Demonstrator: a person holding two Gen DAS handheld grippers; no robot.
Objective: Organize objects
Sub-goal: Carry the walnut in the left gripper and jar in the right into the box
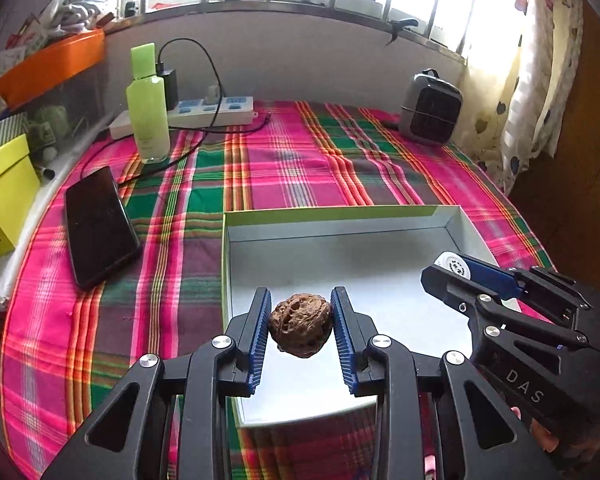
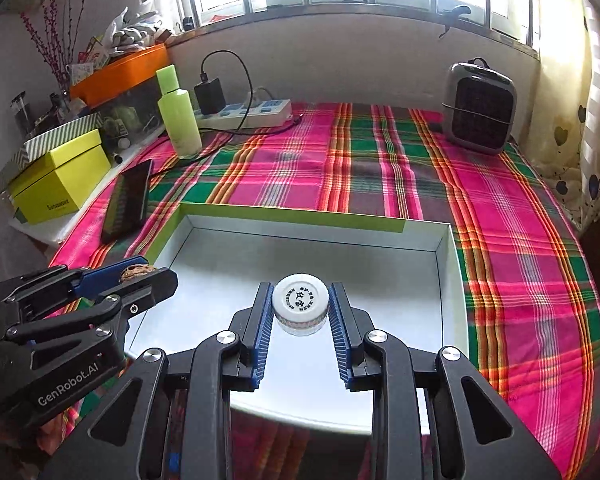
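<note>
My left gripper [image 1: 301, 312] is shut on a brown walnut [image 1: 301, 325] and holds it over the near left part of a shallow white box with a green rim [image 1: 332, 213]. My right gripper [image 2: 300, 304] is shut on a small white-capped jar [image 2: 300, 307] over the same box [image 2: 292, 216]. In the left wrist view the right gripper [image 1: 450, 270] shows at the right with the jar's cap [image 1: 454, 266]. In the right wrist view the left gripper [image 2: 144, 272] shows at the left with the walnut [image 2: 137, 271].
A plaid cloth [image 1: 300, 168] covers the table. A black phone [image 1: 98, 224], a green bottle [image 1: 148, 108], a power strip [image 1: 216, 114] with charger and a small heater [image 1: 432, 110] lie beyond the box. A yellow box [image 2: 60, 178] and orange bin [image 2: 120, 72] stand at left.
</note>
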